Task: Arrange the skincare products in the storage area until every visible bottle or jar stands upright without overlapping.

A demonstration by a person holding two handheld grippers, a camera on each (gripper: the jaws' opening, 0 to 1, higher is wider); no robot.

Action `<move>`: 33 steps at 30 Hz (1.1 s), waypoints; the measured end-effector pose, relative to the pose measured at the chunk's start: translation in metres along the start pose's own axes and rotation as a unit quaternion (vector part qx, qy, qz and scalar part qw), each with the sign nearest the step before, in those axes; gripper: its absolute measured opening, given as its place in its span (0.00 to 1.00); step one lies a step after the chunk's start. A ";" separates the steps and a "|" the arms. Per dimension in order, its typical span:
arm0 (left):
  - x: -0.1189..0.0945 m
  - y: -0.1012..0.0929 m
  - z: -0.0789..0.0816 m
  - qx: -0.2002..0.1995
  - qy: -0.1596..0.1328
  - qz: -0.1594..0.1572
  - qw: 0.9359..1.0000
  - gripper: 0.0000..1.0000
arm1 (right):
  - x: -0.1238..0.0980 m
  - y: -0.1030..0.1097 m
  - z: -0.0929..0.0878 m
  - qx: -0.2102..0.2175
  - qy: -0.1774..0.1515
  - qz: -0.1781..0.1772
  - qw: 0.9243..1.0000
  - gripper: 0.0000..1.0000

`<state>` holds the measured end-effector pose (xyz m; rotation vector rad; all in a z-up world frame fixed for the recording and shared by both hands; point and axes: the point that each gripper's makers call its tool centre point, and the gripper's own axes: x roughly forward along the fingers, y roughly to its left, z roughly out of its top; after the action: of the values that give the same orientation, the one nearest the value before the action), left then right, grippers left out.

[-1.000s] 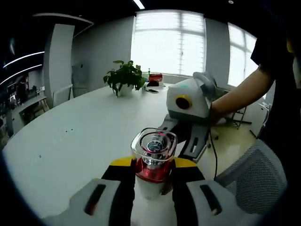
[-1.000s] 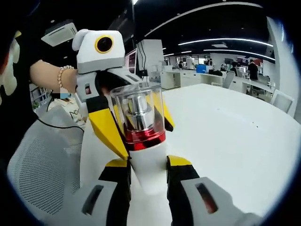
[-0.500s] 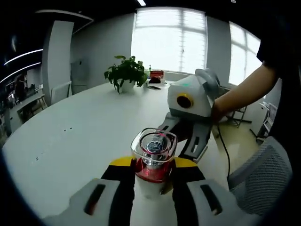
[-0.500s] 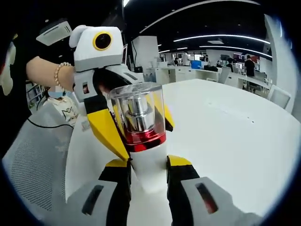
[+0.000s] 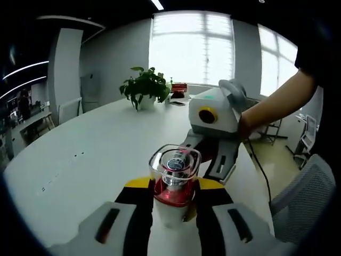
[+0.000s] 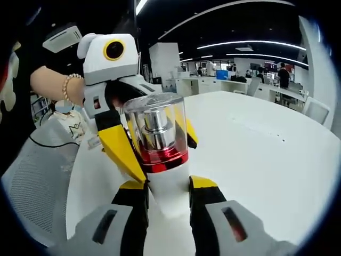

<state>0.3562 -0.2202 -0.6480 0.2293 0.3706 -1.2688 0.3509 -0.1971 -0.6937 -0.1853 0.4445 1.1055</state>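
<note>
One skincare bottle (image 5: pixel 171 188) with a white body, a red collar and a clear cap over a silver pump is held above the white table (image 5: pixel 90 154). My left gripper (image 5: pixel 175 188) is shut on its white body, yellow-tipped jaws on either side. My right gripper (image 5: pixel 205 160) reaches in from the right and meets the same bottle from behind. In the right gripper view the bottle (image 6: pixel 159 140) stands upright between my right gripper (image 6: pixel 168 188), shut on its white base, and my left gripper (image 6: pixel 160 156), whose yellow jaws flank the collar.
A potted plant (image 5: pixel 144 86) and small red items (image 5: pixel 178 86) sit at the table's far end. A mesh chair (image 5: pixel 303 200) stands beside the table's right edge. A person's forearm (image 5: pixel 274 102) holds the right gripper, and a hand with a bracelet (image 6: pixel 59 85) holds the left one.
Both views have swung slightly with the hands, shifting the room behind. The bottle stays between both grippers in the same grip.
</note>
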 end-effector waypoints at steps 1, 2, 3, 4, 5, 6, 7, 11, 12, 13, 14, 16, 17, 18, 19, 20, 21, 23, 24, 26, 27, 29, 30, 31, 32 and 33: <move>0.000 0.000 0.000 0.000 0.000 0.000 1.000 0.27 | 0.000 0.000 0.000 0.000 0.000 0.000 1.000 0.29; 0.000 0.001 0.000 -0.001 0.000 0.001 1.000 0.27 | 0.000 -0.001 0.000 0.001 0.001 0.000 1.000 0.29; 0.000 0.000 0.000 -0.002 0.000 0.001 1.000 0.27 | 0.001 -0.001 0.000 0.001 0.002 0.001 1.000 0.29; 0.000 0.000 0.000 -0.003 0.000 0.002 1.000 0.27 | 0.001 0.000 0.000 0.002 0.003 0.000 1.000 0.29; 0.000 -0.001 0.000 -0.004 0.001 0.002 1.000 0.27 | 0.001 0.001 0.000 0.003 0.004 -0.001 1.000 0.29; -0.001 -0.001 0.000 -0.004 0.002 0.004 1.000 0.28 | 0.001 0.001 0.000 0.006 0.006 -0.004 1.000 0.29; -0.001 -0.002 0.000 -0.005 0.003 0.006 1.000 0.28 | 0.001 0.000 -0.001 0.007 0.008 -0.008 1.000 0.30; -0.002 -0.004 -0.001 -0.009 0.009 0.009 1.000 0.32 | -0.001 0.001 0.004 0.009 0.005 -0.017 1.000 0.40; -0.003 -0.004 -0.001 -0.011 0.010 0.010 1.000 0.34 | -0.002 0.001 0.005 0.009 0.005 -0.020 1.000 0.43; -0.004 -0.004 -0.002 -0.011 0.011 0.011 1.000 0.35 | -0.002 0.001 0.006 0.010 0.006 -0.023 1.000 0.44; -0.005 -0.005 -0.002 -0.010 0.011 0.013 1.000 0.35 | -0.003 0.002 0.006 0.010 0.008 -0.024 1.000 0.45; -0.008 -0.007 0.000 -0.013 0.012 0.018 1.000 0.37 | -0.003 0.004 0.004 0.007 0.015 -0.028 0.999 0.49; -0.009 -0.007 0.001 -0.014 0.011 0.019 1.000 0.39 | -0.004 0.004 0.004 0.007 0.017 -0.030 0.999 0.51; -0.012 -0.008 0.001 -0.014 0.011 0.022 1.000 0.42 | -0.005 0.008 0.004 0.006 0.020 -0.033 0.999 0.52; -0.014 -0.009 0.002 -0.014 0.010 0.024 1.000 0.43 | -0.006 0.008 0.005 0.007 0.020 -0.036 0.999 0.53; -0.017 -0.010 0.002 -0.015 0.011 0.028 0.999 0.44 | -0.009 0.009 0.009 0.012 0.018 -0.045 0.999 0.54; -0.020 -0.011 0.003 -0.016 0.008 0.031 0.999 0.43 | -0.010 0.010 0.011 0.013 0.017 -0.048 0.999 0.56; -0.028 -0.015 0.009 -0.028 -0.002 0.040 0.999 0.44 | -0.014 0.007 0.016 0.022 0.016 -0.070 0.997 0.59; -0.031 -0.015 0.010 -0.031 -0.005 0.045 0.999 0.44 | -0.019 0.006 0.015 0.033 0.031 -0.093 0.995 0.59; -0.040 -0.017 0.011 -0.041 -0.014 0.054 0.998 0.47 | -0.024 0.012 0.022 0.023 0.031 -0.115 0.993 0.60; -0.043 -0.018 0.011 -0.044 -0.015 0.057 0.997 0.49 | -0.027 0.015 0.023 0.022 0.034 -0.123 0.992 0.59; -0.050 -0.018 0.006 -0.051 -0.014 0.068 0.996 0.51 | -0.031 0.021 0.024 0.019 0.029 -0.128 0.991 0.61; -0.053 -0.019 0.004 -0.056 -0.014 0.070 0.996 0.52 | -0.034 0.029 0.026 0.021 0.027 -0.128 0.991 0.63; -0.057 -0.021 0.001 -0.063 -0.012 0.074 0.995 0.53 | -0.036 0.032 0.027 0.025 0.026 -0.130 0.991 0.64; -0.060 -0.022 0.000 -0.069 -0.013 0.078 0.995 0.54 | -0.037 0.034 0.027 0.025 0.026 -0.131 0.991 0.65; -0.065 -0.027 -0.001 -0.072 -0.015 0.082 0.994 0.55 | -0.040 0.038 0.028 0.023 0.024 -0.133 0.991 0.66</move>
<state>0.3139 -0.1706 -0.6222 0.1145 0.4075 -1.0774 0.3090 -0.2024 -0.6481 -0.2247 0.4732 0.8304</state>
